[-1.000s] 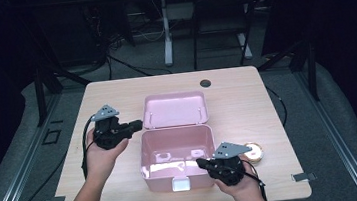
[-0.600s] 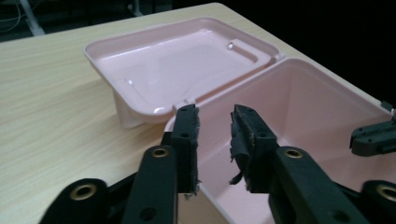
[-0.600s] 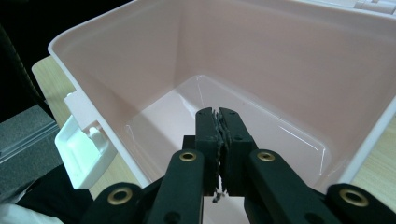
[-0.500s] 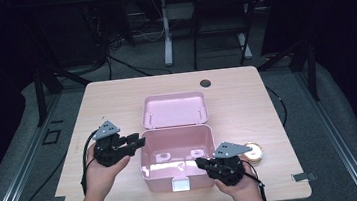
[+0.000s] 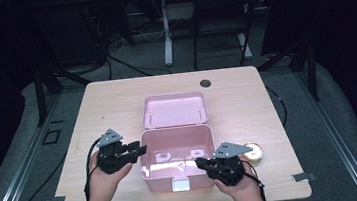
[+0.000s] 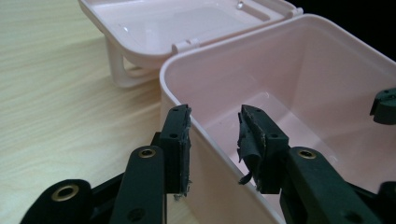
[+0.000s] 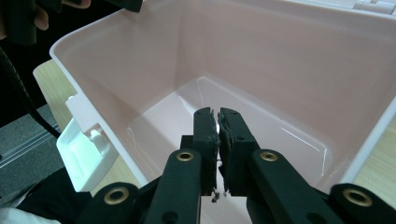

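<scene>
A pink plastic box (image 5: 177, 158) sits near the front edge of the wooden surface (image 5: 101, 103), its hinged lid (image 5: 175, 110) thrown back flat behind it, so the whole inside lies open to you from above.

Your left tool (image 5: 131, 151) is at the box's left wall. In the left gripper view its jaws have just been opening and now straddle the rim (image 6: 187, 100), 1 outside and 1 inside, with a gap on either side: released, not yet pinching. That placement looks meant to clamp the wall and steady the box.

Your right tool (image 5: 202, 163) reaches over the box's front right corner, its jaws pressed almost together with nothing between them, pointing down into the bare interior (image 7: 261, 70).

A small round gold-coloured object (image 5: 253, 151) lies on the surface just right of the box, beside your right hand (image 5: 241, 187).
</scene>
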Tool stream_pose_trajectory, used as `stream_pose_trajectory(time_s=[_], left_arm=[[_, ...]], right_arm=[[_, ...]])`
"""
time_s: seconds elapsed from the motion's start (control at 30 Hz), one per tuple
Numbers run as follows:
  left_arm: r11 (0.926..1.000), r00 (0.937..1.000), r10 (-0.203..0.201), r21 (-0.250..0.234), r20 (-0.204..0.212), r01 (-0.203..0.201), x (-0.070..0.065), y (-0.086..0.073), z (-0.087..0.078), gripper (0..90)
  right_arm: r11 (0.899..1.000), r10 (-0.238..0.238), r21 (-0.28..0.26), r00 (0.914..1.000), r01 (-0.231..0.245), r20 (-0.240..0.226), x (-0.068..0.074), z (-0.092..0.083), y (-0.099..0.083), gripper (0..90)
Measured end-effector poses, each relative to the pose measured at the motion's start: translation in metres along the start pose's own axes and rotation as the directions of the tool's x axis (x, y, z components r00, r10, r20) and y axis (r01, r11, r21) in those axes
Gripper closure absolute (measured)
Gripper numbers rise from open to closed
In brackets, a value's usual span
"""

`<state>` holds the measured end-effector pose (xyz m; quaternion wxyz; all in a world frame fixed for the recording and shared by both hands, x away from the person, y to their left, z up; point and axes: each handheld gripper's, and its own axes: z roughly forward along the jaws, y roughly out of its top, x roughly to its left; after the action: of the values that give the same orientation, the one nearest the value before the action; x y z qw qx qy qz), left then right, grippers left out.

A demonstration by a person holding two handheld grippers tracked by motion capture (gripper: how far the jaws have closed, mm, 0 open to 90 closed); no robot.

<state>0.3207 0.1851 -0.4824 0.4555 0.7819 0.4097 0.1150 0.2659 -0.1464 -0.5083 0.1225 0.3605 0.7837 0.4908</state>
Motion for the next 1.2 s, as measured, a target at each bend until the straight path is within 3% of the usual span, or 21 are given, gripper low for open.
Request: stream_pose_trajectory(time_s=[0.13, 0.33, 1.2], left_arm=[[0.9997, 0.9997, -0.022, 0.002, 0.003, 0.022, 0.0014, -0.0016, 0.0003, 66.5], [0.9998, 0.9999, -0.009, -0.019, -0.007, 0.009, 0.0012, -0.0022, 0.0008, 68.4], [0.9996, 0.9999, 0.009, -0.027, -0.009, -0.010, -0.0057, -0.0038, 0.0003, 70.2]], right_arm=[[1.000, 0.002, -0.003, 1.0000, -0.002, -0.001, 0.0000, 0.0000, -0.0002, 85.2], [1.000, 0.006, -0.005, 1.0000, -0.006, 0.000, 0.0002, 0.0001, -0.0001, 84.4], [1.000, -0.013, 0.012, 0.9999, 0.013, 0.010, -0.0018, -0.0029, 0.0004, 79.8]])
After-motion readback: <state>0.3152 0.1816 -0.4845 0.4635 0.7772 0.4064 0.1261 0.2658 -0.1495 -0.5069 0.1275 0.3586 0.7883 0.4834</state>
